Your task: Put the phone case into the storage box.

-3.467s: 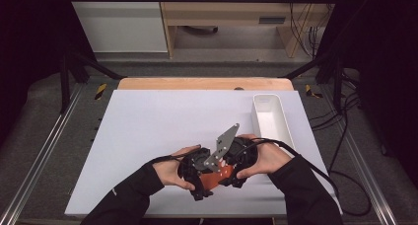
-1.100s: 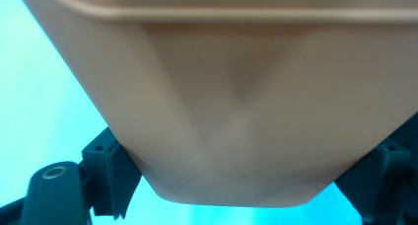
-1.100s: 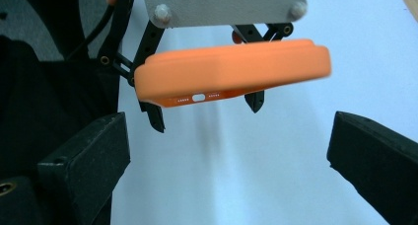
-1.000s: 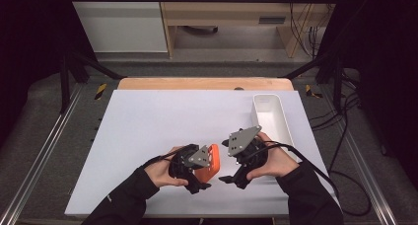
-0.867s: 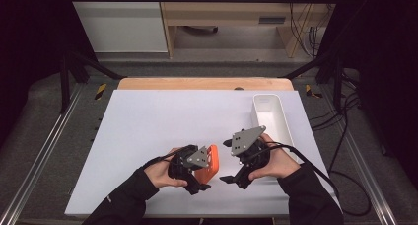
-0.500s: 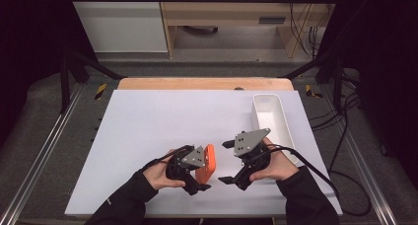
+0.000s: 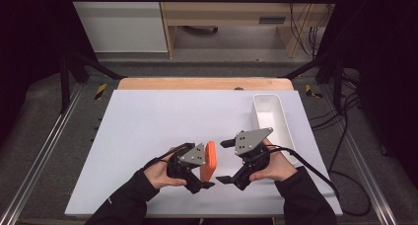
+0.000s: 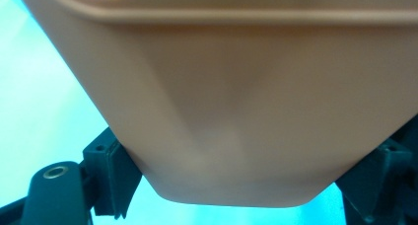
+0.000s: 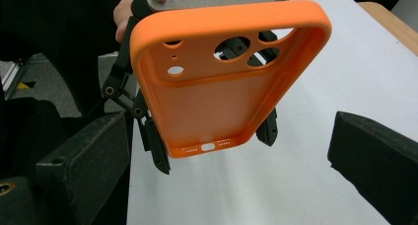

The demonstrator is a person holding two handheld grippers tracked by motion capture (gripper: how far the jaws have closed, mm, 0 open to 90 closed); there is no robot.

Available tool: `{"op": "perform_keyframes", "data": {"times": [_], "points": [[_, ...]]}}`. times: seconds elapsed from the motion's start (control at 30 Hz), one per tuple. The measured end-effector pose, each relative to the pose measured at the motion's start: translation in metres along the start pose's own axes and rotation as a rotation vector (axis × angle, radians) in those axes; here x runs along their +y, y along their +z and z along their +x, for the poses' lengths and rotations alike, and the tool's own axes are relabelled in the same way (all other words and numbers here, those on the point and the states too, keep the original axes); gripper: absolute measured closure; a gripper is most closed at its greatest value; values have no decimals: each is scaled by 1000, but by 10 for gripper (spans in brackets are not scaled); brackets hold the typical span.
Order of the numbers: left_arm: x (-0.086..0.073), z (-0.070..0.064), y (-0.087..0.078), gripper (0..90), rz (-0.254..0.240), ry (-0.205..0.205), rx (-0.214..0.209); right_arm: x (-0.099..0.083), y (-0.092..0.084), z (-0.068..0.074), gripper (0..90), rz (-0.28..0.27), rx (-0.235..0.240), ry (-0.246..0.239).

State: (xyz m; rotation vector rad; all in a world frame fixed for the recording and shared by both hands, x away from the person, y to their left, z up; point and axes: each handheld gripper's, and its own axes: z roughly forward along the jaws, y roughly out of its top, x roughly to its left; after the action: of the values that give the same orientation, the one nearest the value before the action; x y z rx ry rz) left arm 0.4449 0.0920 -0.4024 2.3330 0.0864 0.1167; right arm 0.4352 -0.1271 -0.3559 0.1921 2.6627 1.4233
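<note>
L tongs clamped on orange phone case; R tongs spread wide, empty, just beside case.

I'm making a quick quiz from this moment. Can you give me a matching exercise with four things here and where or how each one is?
Things:
1. orange silicone phone case
2. white oblong plastic tray
3. left gripper
4. right gripper

States:
A. jaws open, nothing between them
B. resting on the table's far right part
C. held up on edge between the hands
D. clamped on the case's sides

Pairs: 1-C, 2-B, 3-D, 4-A
</note>
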Motion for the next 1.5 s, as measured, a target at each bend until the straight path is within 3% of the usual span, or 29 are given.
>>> {"op": "perform_keyframes", "data": {"times": [0.37,0.93,1.5], "points": [[6,0,2,154,-26,9,-9,1,-4,1,28,-35,12,-1],[15,-4,9,155,-51,29,-21,1,-2,1,38,-35,15,-9],[18,-9,13,155,-69,51,-43,0,1,2,80,-53,55,-12]]}}
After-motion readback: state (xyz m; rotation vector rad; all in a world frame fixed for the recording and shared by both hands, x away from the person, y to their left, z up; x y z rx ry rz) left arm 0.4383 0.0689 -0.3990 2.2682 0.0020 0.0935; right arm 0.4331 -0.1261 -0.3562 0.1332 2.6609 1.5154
